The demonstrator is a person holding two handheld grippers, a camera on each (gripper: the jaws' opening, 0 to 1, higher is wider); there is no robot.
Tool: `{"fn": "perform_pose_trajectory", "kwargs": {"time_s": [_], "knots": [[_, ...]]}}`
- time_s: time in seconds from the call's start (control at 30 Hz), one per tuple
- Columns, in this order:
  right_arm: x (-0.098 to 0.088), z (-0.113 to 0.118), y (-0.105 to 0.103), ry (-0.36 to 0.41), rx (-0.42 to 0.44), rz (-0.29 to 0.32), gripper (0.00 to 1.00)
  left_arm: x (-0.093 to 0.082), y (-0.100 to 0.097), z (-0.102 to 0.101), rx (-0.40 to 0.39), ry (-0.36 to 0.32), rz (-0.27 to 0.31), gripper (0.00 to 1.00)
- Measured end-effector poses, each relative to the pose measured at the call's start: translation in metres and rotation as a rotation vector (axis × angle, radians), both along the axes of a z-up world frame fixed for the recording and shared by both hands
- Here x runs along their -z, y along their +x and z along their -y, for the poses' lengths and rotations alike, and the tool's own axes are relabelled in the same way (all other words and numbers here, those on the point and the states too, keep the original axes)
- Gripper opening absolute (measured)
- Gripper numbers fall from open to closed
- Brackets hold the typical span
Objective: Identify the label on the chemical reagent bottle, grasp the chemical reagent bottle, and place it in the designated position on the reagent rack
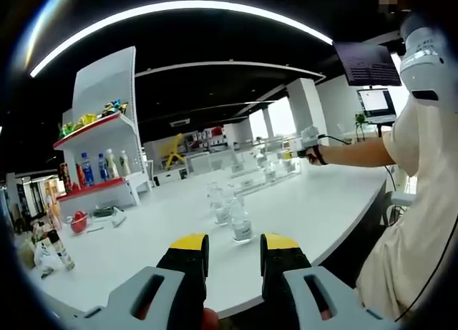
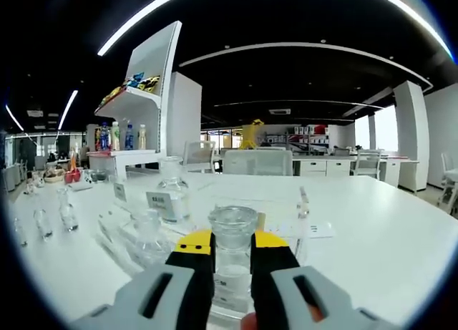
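Right gripper (image 2: pixel 232 262) clamps a reagent bottle (image 2: pixel 232 269) — labelled rack (image 2: pixel 166 205) just beyond.

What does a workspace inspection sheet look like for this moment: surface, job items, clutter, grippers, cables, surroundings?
Surface: white table, long and bright.
Job's things: clear glass bottle between the right gripper's jaws; more clear bottles standing ahead of the left gripper; labelled bottles on a clear rack.
Clutter: small items at the table's far end.
Grippers: left gripper open, holding nothing; right gripper closed on the bottle.
Cables: dark cable by the person's outstretched hand.
Surroundings: white display shelf with drinks and snacks; wall monitor; open office behind.
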State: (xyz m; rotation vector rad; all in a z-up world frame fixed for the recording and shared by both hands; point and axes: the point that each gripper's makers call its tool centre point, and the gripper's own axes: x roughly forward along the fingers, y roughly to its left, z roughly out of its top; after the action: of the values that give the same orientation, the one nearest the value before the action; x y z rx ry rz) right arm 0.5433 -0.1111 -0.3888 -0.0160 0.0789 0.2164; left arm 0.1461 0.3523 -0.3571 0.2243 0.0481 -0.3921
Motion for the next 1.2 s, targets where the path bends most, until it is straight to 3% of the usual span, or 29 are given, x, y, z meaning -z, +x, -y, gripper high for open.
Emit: {"fn": "perform_pose_trajectory", "kwargs": {"time_s": [1.2], "knots": [[0.019,0.002,0.003,-0.044,0.017,-0.037,0.18,0.005,0.002,-0.006,-0.013,-0.011,-0.006,0.29]]}}
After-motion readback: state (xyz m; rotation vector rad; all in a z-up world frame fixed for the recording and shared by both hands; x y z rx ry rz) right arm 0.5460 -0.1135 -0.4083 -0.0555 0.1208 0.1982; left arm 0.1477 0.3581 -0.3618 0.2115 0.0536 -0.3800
